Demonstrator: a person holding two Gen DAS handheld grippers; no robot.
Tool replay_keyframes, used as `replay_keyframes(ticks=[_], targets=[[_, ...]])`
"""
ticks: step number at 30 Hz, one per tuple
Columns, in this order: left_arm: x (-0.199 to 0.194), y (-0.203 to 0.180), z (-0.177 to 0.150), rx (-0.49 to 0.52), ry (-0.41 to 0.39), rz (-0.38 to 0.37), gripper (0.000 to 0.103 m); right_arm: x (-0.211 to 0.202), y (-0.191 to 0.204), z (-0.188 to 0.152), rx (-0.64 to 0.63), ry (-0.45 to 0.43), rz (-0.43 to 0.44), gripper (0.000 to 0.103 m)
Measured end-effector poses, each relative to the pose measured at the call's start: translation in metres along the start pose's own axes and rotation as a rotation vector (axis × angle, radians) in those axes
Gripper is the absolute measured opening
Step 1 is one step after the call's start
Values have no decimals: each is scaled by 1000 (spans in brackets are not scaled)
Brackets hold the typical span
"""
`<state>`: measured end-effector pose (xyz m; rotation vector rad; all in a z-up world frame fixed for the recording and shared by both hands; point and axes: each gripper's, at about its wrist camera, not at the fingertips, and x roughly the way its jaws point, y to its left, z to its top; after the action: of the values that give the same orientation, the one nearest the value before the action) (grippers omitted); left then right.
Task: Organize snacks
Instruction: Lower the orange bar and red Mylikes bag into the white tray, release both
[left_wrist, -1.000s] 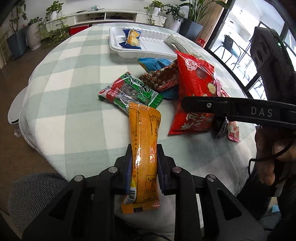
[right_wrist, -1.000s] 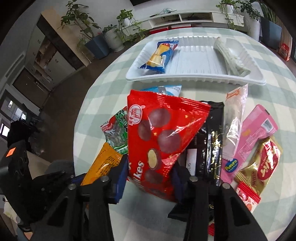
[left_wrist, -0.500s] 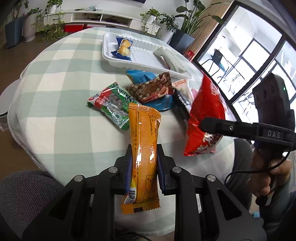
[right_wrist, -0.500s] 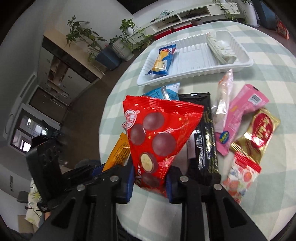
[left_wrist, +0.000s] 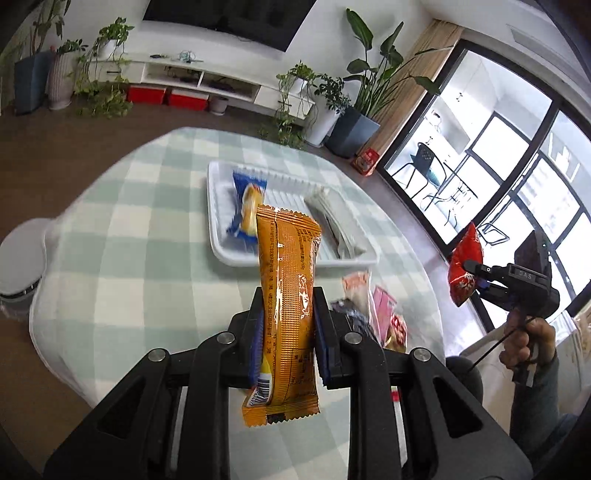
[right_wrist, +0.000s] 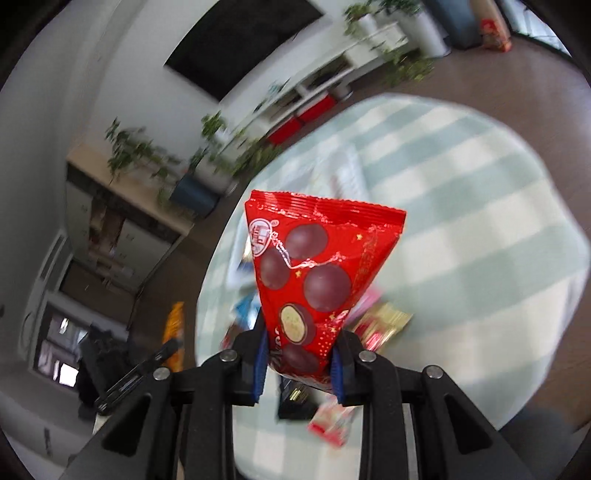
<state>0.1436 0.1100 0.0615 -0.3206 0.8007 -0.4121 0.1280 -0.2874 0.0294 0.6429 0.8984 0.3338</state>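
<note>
My left gripper (left_wrist: 288, 332) is shut on an orange snack packet (left_wrist: 288, 295), held high above the checked table. Beyond it a white tray (left_wrist: 364, 260) holds a blue-and-yellow packet (left_wrist: 245, 206) and a grey packet (left_wrist: 332, 221). My right gripper (right_wrist: 299, 350) is shut on a red chocolate-ball bag (right_wrist: 314, 273), lifted well off the table. That gripper also shows in the left wrist view (left_wrist: 476, 275) with the red bag (left_wrist: 463, 266) at the right, off the table's edge. The right wrist view is blurred.
Several loose snack packets (left_wrist: 369, 306) lie on the round checked table (left_wrist: 122, 258) in front of the tray. A white stool (left_wrist: 18, 254) stands at the left. Potted plants (left_wrist: 321, 96) and a low TV shelf (left_wrist: 207, 83) line the far wall.
Both grippers have risen high above the table with their packets. The right gripper has swung out to the right, past the table's edge.
</note>
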Motion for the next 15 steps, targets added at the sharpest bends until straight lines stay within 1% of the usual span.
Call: replay_keyframes(ticks=[3,5,7,9,11,13,15], targets=[[9,-6,42,45,-28,22,21,-19,-12,48,29,-106,-81,30],[25,-16,69,75,-34,19,21,-19,-9,75,27,-135,-97,30],[42,-29,89,105,-35,26,21,-7,4,98,-8,-134,-98,30],[67,-41,106,143,-14,27,21,15,21,116,-62,-93,-81,30],[96,-48,115,161,22,33,21,46,38,130,-114,-24,-67,30],[126,-50,117,162,64,41,21,81,50,139,-153,69,-47,30],[153,-47,114,160,106,56,21,117,60,142,-184,144,-64,30]])
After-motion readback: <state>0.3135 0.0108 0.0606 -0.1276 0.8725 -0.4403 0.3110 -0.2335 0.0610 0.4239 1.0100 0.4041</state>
